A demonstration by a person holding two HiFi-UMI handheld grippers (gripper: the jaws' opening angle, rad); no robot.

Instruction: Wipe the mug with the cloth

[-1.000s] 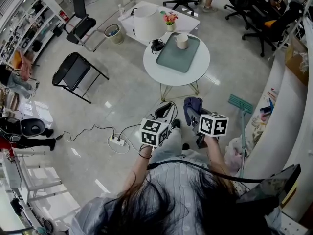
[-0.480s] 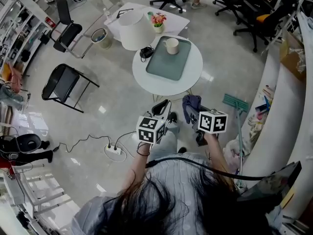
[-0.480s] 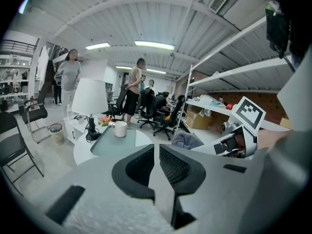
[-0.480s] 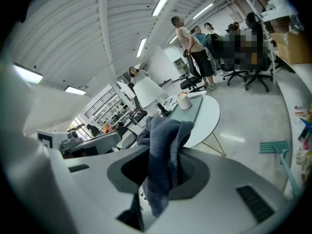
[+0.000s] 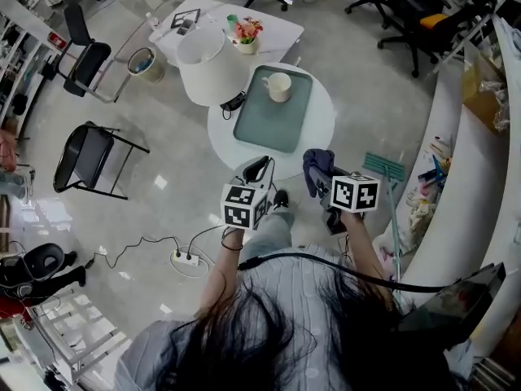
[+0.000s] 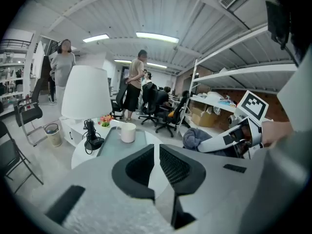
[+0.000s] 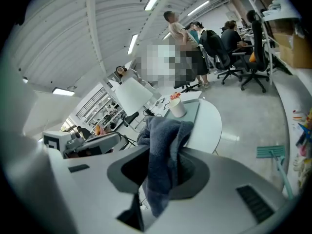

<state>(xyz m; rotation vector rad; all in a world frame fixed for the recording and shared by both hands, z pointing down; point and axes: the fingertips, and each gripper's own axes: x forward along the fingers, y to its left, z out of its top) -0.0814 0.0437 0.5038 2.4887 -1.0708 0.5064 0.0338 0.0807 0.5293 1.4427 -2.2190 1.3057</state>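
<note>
Evidently soft and limp, the cloth (image 7: 163, 145) hung clamped in the right gripper's (image 7: 163, 173) jaws. The left gripper's (image 6: 157, 165) jaws stood almost together, empty. The mug (image 5: 278, 86) sat upright on the tray (image 5: 273, 129) on the round surface (image 5: 322, 120), well apart from both. It looked rigid, smooth and probably breakable, so best steadied by its rim or handle.

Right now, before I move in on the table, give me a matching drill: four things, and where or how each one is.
1 mug
2 cloth
3 left claw
4 tray

a on the round table
b clamped in the right claw
c empty, jaws nearly together
d standing on the tray

Pairs: 1-d, 2-b, 3-c, 4-a
</note>
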